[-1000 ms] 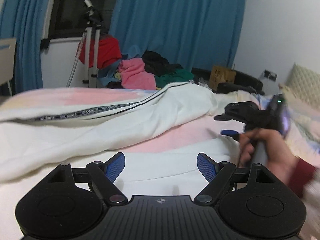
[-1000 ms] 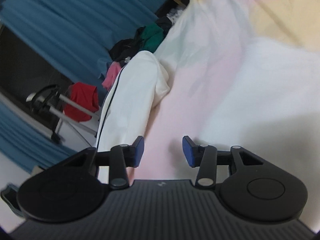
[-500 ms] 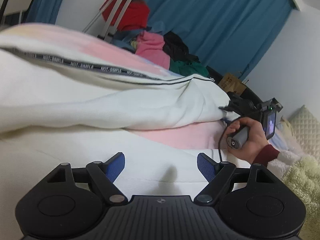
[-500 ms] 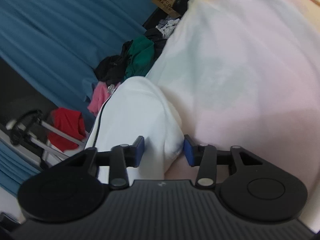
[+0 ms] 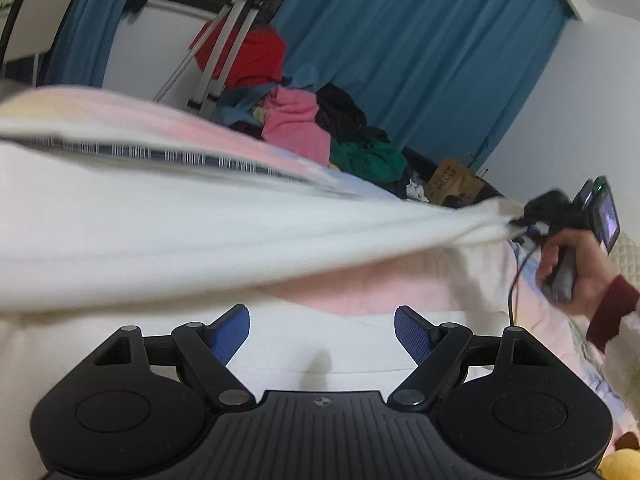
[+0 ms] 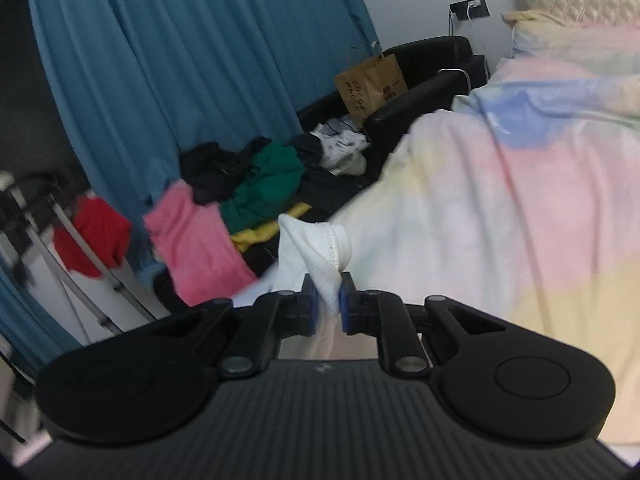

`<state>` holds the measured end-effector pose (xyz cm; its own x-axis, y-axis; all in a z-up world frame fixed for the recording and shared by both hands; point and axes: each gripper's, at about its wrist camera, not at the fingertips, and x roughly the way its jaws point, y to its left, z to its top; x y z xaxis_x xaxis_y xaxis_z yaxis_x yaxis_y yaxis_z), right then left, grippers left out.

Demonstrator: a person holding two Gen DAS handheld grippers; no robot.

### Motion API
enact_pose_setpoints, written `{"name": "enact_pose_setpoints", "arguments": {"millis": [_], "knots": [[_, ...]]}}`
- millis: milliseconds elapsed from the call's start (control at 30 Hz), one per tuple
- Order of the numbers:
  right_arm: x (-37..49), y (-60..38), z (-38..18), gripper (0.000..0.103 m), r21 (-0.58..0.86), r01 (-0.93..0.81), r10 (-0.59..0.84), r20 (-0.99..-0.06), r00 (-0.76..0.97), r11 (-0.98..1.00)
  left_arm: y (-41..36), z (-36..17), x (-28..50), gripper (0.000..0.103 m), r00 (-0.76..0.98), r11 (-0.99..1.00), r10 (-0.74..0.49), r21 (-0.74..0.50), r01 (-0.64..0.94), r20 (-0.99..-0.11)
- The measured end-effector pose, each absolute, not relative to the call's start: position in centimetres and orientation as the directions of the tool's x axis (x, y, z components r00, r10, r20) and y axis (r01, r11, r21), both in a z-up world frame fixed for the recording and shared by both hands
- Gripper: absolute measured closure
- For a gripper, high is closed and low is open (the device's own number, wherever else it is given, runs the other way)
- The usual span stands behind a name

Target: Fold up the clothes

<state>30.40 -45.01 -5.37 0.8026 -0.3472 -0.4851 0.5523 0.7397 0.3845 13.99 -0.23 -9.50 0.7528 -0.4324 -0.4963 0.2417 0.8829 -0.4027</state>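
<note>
2 grippers: right gripper (image 6: 328, 306) clamped on ribbed hem of white garment (image 5: 240, 236), stretched ahead of wide-open, empty left gripper (image 5: 322, 330). Soft, light, saggy; best gripped at hems.

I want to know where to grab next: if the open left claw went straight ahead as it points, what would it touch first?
Probably the stretched white garment with the black printed stripe, lifted across the left claw's path; depth is unclear.

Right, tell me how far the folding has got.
Barely begun. Done: the right tongs are shut on a ribbed end of the white garment. In hand: that end is lifted off the bed. Left: the left tongs hang open, holding nothing; no fold shows yet.
</note>
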Motion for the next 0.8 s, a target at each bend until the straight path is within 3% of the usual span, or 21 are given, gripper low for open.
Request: {"name": "enact_pose_setpoints", "arguments": {"millis": [200, 300, 533, 633, 800], "knots": [[27.9, -46.2, -13.7, 0.089, 0.342, 0.627, -0.355, -0.595, 0.721, 0.7, -0.7, -8.8, 12.8, 0.021, 0.767, 0.913, -0.395, -0.311, 0.265, -0.505], [26.3, -46.6, -16.9, 0.089, 0.381, 0.62, -0.34, -0.585, 0.736, 0.686, -0.8, -8.7, 13.0, 0.021, 0.769, 0.923, -0.377, -0.281, 0.264, -0.517], [24.2, -44.8, -15.9, 0.084, 0.329, 0.59, -0.348, -0.564, 0.749, 0.737, -0.9, -7.8, 13.7, 0.021, 0.786, 0.941, -0.334, -0.223, 0.253, -0.52], [23.0, -43.9, -14.7, 0.079, 0.288, 0.582, -0.351, -0.571, 0.742, 0.761, -0.9, -7.2, 13.4, 0.021, 0.796, 0.947, -0.32, -0.209, 0.246, -0.514], [20.1, -41.4, -12.3, 0.053, 0.228, 0.533, -0.339, -0.558, 0.757, 0.815, -1.3, -5.1, 10.9, 0.021, 0.816, 0.953, -0.304, -0.157, 0.26, -0.492]]}}
